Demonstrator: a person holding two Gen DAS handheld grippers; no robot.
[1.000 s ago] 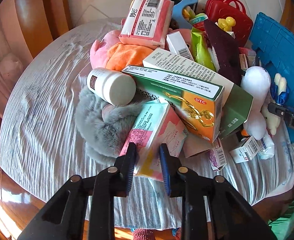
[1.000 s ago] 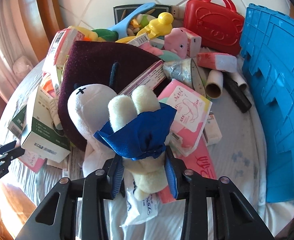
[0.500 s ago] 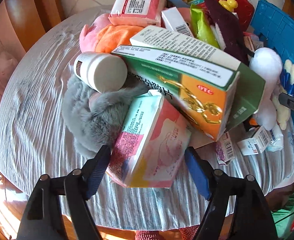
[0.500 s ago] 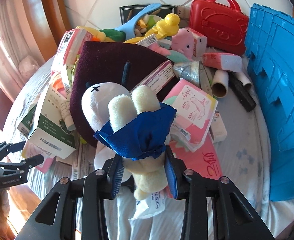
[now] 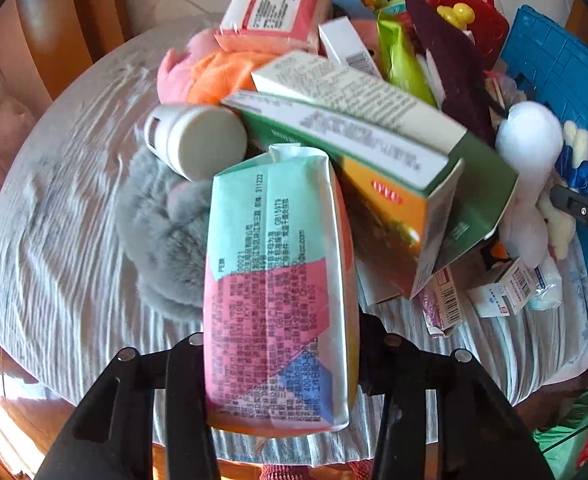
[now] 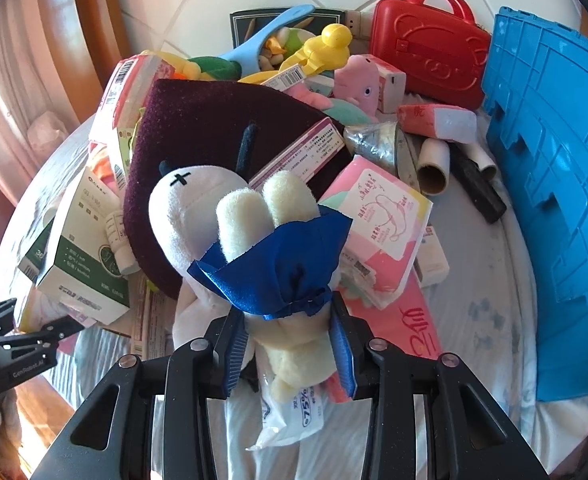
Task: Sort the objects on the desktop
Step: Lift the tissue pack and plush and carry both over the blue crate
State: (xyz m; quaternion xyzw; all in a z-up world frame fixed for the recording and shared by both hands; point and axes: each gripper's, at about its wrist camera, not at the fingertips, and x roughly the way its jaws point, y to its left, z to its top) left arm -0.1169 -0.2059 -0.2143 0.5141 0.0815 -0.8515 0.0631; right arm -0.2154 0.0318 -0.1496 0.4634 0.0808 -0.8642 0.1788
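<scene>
round table (image 5: 65,216) under wrinkled pale cloth, wooden chair backs behind, heap of clutter on top. left gripper (image 5: 281,356) clamped on tissue pack (image 5: 273,280), pack upright between jaws, near end of heap, beside grey fur item (image 5: 161,232) and white bottle (image 5: 197,140). right gripper (image 6: 289,344) clamped on plush toy (image 6: 253,240) at its lower body, blue crate (image 6: 554,184) close on right. advice: raise pack straight, clear of green-orange box (image 5: 374,184) overhanging it; keep squeeze moderate, soft wrap deforms; carry plush toward crate without dragging loose wrapper (image 6: 294,412) beneath.
</scene>
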